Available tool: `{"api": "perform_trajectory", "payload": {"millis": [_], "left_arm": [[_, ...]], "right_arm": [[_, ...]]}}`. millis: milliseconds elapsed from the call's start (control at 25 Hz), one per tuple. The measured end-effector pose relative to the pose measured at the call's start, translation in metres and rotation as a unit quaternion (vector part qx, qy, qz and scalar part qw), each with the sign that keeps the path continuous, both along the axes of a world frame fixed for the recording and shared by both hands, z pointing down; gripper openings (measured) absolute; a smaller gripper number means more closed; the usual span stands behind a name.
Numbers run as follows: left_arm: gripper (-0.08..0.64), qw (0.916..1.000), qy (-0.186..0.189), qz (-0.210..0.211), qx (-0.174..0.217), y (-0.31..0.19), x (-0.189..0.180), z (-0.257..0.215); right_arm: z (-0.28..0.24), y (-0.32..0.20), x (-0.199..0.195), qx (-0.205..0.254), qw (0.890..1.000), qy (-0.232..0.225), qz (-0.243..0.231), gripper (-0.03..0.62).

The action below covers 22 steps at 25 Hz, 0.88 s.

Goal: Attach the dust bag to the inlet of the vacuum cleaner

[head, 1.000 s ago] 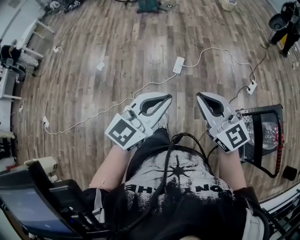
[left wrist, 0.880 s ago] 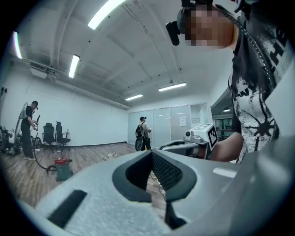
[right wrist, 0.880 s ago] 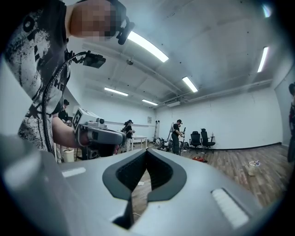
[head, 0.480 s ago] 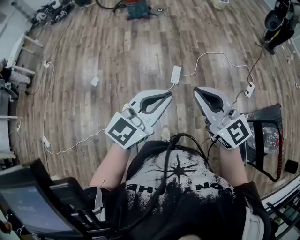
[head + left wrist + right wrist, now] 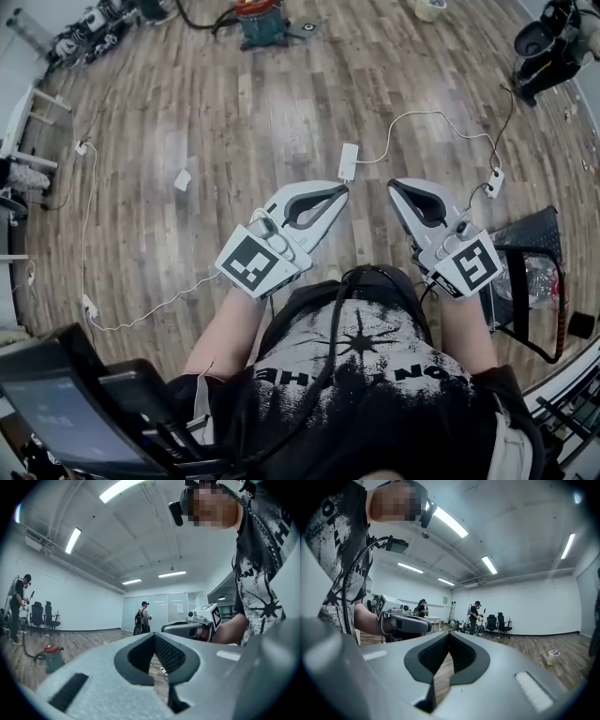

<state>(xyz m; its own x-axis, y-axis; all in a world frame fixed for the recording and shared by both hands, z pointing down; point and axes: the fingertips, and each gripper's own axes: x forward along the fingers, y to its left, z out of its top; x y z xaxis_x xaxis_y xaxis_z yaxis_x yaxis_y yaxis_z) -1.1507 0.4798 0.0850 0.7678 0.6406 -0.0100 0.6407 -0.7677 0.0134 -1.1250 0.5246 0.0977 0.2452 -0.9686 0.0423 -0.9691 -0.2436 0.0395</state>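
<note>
A red and teal vacuum cleaner (image 5: 261,21) stands on the wood floor at the far end of the head view, with a dark hose beside it. It also shows small at the lower left of the left gripper view as the vacuum cleaner (image 5: 53,656). No dust bag shows in any view. My left gripper (image 5: 342,190) and right gripper (image 5: 394,185) are held level in front of the person's body, side by side, far from the vacuum. Both are shut with nothing between the jaws, as the left gripper (image 5: 153,634) and right gripper (image 5: 449,633) show in their own views.
White power strips (image 5: 348,161) (image 5: 494,182) and thin cables trail over the floor ahead. A black wire basket (image 5: 525,272) stands at the right, a black machine (image 5: 544,42) at the far right, a screen (image 5: 56,412) at bottom left. Other people (image 5: 142,617) (image 5: 476,616) stand far off.
The whole view has slid forward over the floor: the power strips lie nearer and the vacuum cleaner has come further into the top. Both grippers kept their shut, level pose.
</note>
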Motion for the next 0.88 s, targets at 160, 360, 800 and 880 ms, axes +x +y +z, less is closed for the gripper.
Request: {"api": "perform_trajectory", "payload": {"millis": [160, 360, 800, 880], "left_arm": [[0.001, 1.0, -0.007, -0.003, -0.005, -0.01, 0.01, 0.004], [0.0, 0.9989, -0.034, -0.021, -0.023, -0.028, 0.037, 0.013], [0.0, 0.9978, -0.043, -0.051, -0.005, -0.04, 0.15, 0.019], [0.002, 0.9971, -0.045, -0.062, 0.004, -0.043, 0.182, 0.019]], "right_arm": [[-0.002, -0.006, 0.007, -0.009, 1.0, 0.003, 0.0, 0.005], [-0.001, -0.014, 0.033, -0.016, 1.0, 0.001, -0.001, 0.005], [0.009, -0.035, 0.155, 0.0, 0.999, -0.011, -0.039, 0.005], [0.007, -0.039, 0.186, 0.002, 0.999, -0.011, -0.053, 0.005]]}}
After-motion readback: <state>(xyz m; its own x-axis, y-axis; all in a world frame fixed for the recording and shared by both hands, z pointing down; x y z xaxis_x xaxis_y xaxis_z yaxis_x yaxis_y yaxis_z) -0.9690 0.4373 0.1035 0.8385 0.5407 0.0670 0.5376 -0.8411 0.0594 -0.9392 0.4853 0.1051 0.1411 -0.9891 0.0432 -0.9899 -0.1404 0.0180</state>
